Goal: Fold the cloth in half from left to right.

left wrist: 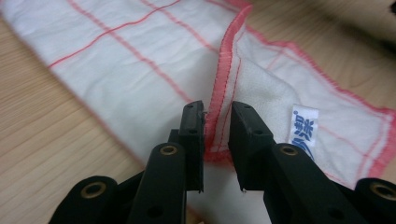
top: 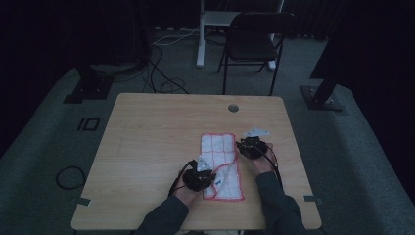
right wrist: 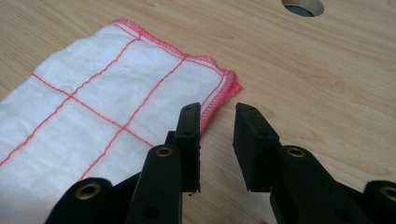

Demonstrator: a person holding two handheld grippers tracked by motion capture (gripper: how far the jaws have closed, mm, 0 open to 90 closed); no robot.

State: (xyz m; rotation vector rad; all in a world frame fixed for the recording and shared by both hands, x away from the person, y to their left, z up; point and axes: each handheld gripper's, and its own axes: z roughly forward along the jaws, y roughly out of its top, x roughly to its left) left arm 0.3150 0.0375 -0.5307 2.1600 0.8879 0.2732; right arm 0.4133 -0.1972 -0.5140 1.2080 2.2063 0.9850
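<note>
— Cloth (top: 222,164) lies part-folded on the worktop (top: 147,147). Grip?
— Left hand-held gripper (left wrist: 217,122) straddles the red hem, jaws not yet pinching; right hand-held gripper (right wrist: 217,122) stands released just beside the far corner. Close squarely on both layers before lifting.

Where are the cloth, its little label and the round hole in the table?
cloth (top: 218,147): high view, white middle.
label (left wrist: 305,127): left gripper view, its printed face.
hole (top: 233,107): high view, its centre.
</note>
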